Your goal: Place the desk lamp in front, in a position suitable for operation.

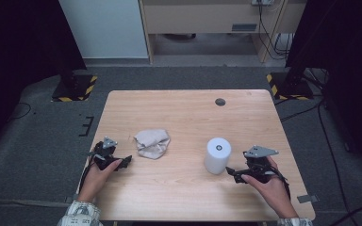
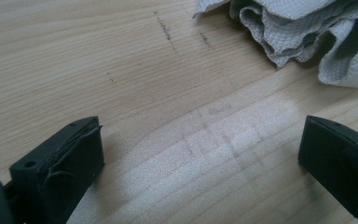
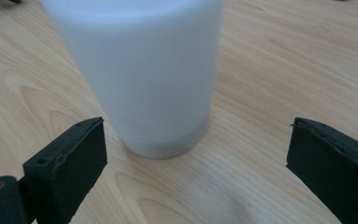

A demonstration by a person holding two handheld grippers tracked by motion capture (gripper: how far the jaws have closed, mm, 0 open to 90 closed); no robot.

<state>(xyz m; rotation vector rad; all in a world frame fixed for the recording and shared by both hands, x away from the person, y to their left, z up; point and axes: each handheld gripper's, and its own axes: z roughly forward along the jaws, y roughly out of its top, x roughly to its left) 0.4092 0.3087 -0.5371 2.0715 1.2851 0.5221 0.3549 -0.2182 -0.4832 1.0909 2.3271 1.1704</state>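
Now, your scene reads like this:

Table: your wooden table (image 1: 184, 188) carries two things, a crumpled cloth and a white cylinder, well apart from each other.

Left gripper: your left gripper (image 1: 125, 161) sits near the table's left edge, held in your left hand (image 1: 99, 175). Its jaws are spread wide with nothing between them; in the left gripper view (image 2: 200, 154) you see bare wood in the gap.

Cloth: the crumpled grey-beige cloth (image 1: 152, 143) lies on the table just beyond and to the right of your left gripper, apart from it. In the left gripper view (image 2: 307, 37) its waffle-textured folds sit ahead of the jaws, toward the right one, untouched.

Right gripper: your right gripper (image 1: 232, 172) rests low at the table's right side, held in your right hand (image 1: 268, 186). Its jaws are released and wide apart, gripping nothing.

Cylinder: the white cylinder (image 1: 217, 156) stands upright right of the table's middle, just beside your right gripper's tips. In the right gripper view (image 3: 149, 79) it stands ahead of the gap (image 3: 196, 163), closer to the left jaw; whether that jaw touches it you cannot tell.
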